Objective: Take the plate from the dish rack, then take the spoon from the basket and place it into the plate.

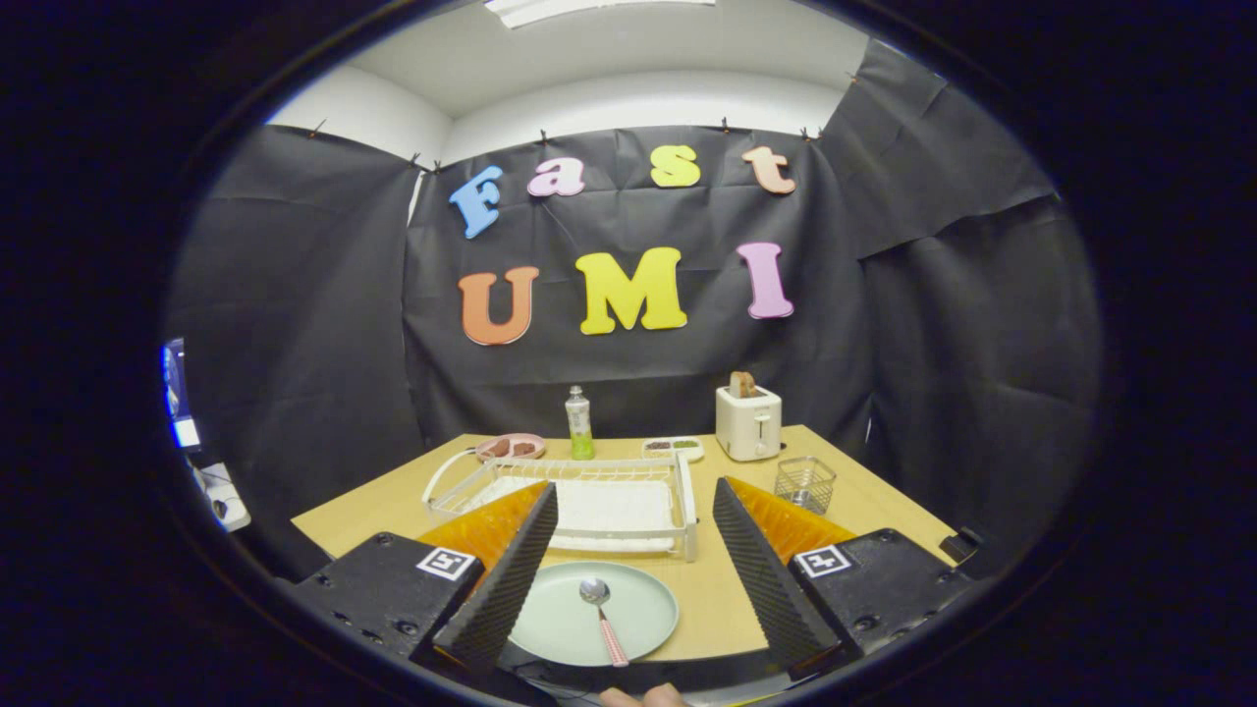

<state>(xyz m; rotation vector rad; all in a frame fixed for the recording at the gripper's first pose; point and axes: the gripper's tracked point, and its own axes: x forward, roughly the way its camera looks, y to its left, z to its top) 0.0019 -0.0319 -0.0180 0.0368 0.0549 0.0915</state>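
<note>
Gripper point(628, 550) fingers spread wide, holding nothing. Spoon point(601, 617) lies in plate point(628, 614) on table point(845, 511), near side, btwn fingers. Dish rack point(678, 491) just beyond; basket point(804, 483) far right.

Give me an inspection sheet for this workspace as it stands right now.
Surface: tan wooden table.
Job's things: pale green round plate between the tool's fingers, metal spoon with pink handle lying in it; white wire dish rack beyond; clear wire basket to its right.
Clutter: green bottle, white toaster, pink dish, white tray.
Grippers: tool open, holding nothing.
Cables: nothing seen.
Surroundings: black cloth wall.
</note>
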